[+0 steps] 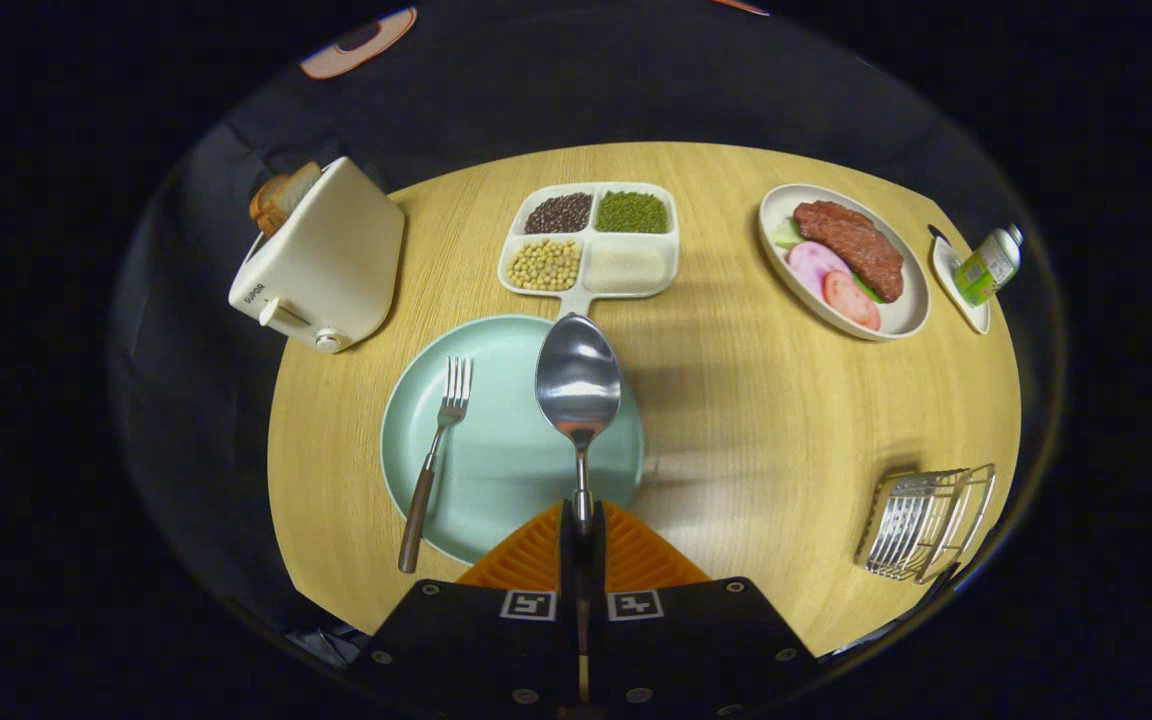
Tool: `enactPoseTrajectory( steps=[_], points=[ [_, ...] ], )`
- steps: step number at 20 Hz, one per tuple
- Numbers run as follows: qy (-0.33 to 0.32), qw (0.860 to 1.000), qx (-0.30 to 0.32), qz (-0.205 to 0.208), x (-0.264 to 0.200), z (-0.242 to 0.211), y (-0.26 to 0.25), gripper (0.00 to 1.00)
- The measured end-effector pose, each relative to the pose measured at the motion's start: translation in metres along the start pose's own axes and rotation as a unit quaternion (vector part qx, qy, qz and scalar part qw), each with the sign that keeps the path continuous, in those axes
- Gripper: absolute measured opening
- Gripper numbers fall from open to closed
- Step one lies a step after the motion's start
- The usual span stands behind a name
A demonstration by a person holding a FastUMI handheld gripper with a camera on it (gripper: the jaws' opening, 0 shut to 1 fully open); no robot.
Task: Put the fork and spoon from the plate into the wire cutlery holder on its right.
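Wooden and round, the tabletop [736,400] carries everything. At its left side stands a cream toaster [321,262] with slices of bread [281,195] in its slot. To the right of it, just ahead of the fingers, lies a pale green plate [496,450]. The fork [434,455] with a brown handle rests on the left part of this plate, its prongs pointing away from the gripper and the end of its handle reaching over the near rim.

The gripper [582,520] has its jaws closed on the thin handle of the spoon [578,385], and the bowl of the spoon stands out ahead of the fingers, above the right part of the plate. Beyond the plate is a white divided tray [591,240] with beans and grains.

Further right sits an oval dish [841,260] with meat and slices, then a small bottle [988,265] on a little saucer [958,290]. The wire cutlery holder [926,522] is near the right edge of the tabletop, well apart from the plate.
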State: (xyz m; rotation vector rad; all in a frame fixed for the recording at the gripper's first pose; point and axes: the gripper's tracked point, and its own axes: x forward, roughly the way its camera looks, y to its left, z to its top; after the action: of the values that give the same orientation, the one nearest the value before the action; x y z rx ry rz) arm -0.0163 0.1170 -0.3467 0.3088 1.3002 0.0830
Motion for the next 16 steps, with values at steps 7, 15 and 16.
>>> enactPoseTrajectory(
  steps=[7, 15, 16],
  points=[
    [-0.025, 0.997, 0.055, -0.049, -0.059, -0.022, -0.106, 0.04],
    [-0.013, 0.992, 0.097, -0.083, -0.092, -0.063, -0.200, 0.04],
    [-0.010, 0.991, 0.100, -0.086, -0.094, -0.066, -0.208, 0.04]
  ],
)
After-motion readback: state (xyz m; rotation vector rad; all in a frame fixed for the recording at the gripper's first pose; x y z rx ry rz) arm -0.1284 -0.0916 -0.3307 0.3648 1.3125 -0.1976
